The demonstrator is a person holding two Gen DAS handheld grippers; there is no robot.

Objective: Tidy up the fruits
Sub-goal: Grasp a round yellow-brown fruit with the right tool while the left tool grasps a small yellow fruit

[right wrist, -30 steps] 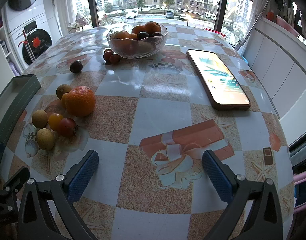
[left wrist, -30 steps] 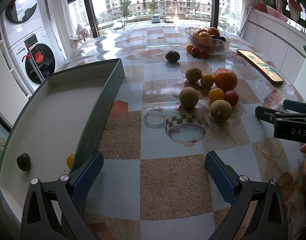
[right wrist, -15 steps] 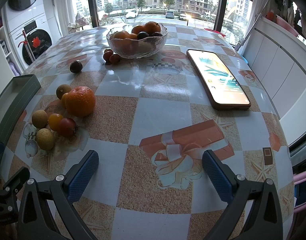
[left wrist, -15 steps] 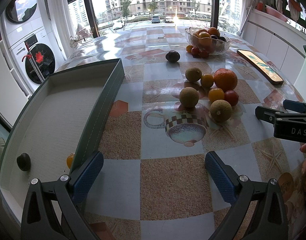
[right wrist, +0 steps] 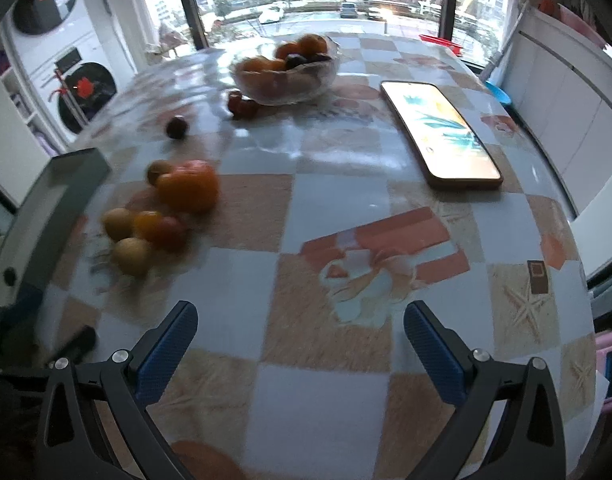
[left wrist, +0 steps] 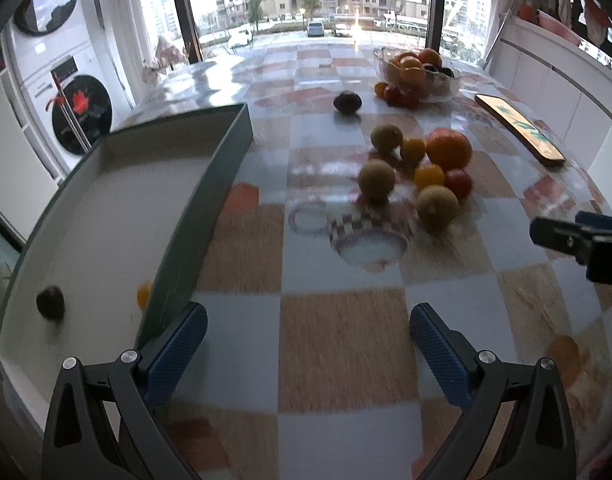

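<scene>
Your left hand-held gripper (left wrist: pixel 307 338) and right hand-held gripper (right wrist: pixel 300 336) gape, empty. Fruit cluster (left wrist: pixel 419 176) sits at 1 o'clock on the surface (left wrist: pixel 345 340); box (left wrist: pixel 106 208) at 10; phone (right wrist: pixel 439 134) beyond.

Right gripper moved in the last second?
Yes. In its own view the orange and bowl sit further right than before, blurred, so the right gripper has swung left toward the fruit.

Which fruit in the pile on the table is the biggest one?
The big orange, at the far right of the pile. It is round, bright orange and clearly larger than the small yellow, red and tan fruits beside it.
</scene>
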